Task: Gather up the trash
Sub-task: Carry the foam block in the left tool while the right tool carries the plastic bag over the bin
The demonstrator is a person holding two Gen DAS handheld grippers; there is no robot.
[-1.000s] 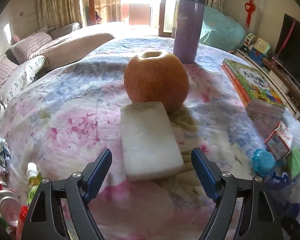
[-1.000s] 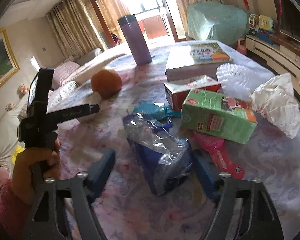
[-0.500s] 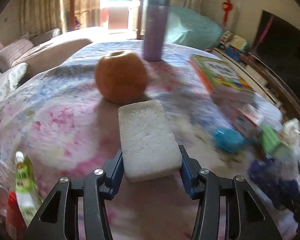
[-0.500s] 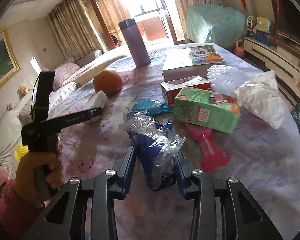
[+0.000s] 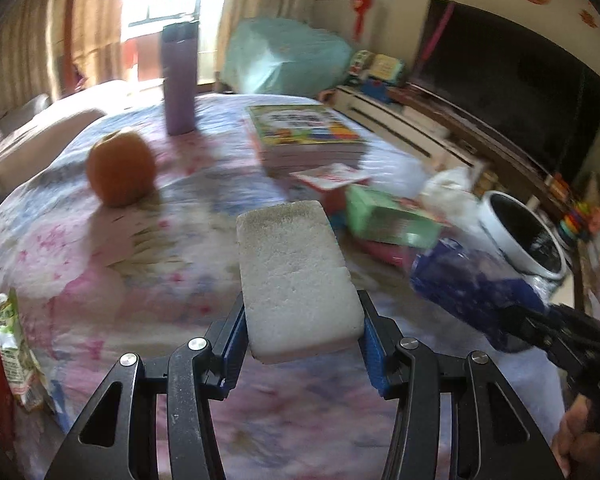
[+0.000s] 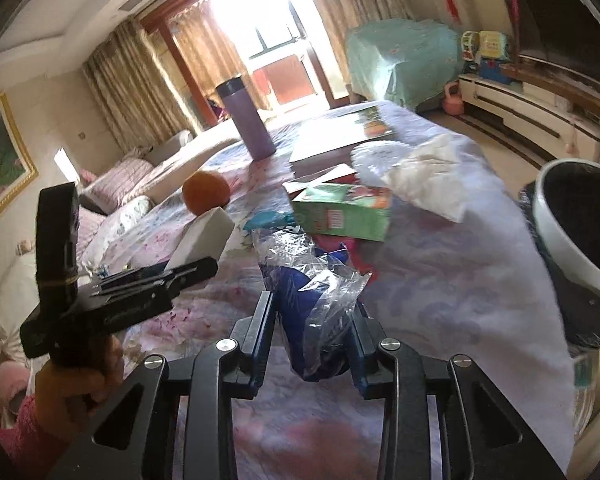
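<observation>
Left tongs [image 5: 302, 344] are clenching a white sponge [image 5: 296, 276] at lower centre; right tongs [image 6: 312, 340] are squeezing a blue wrapper [image 6: 312, 300], both angling toward the bin [image 6: 572, 220] at right, likely for dropping.

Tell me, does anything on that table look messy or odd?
Yes. A crumpled tissue and two cartons lying flat, green and red, litter the far side. The left tongs hold a white sponge; the right tongs hold a blue wrapper.
</observation>
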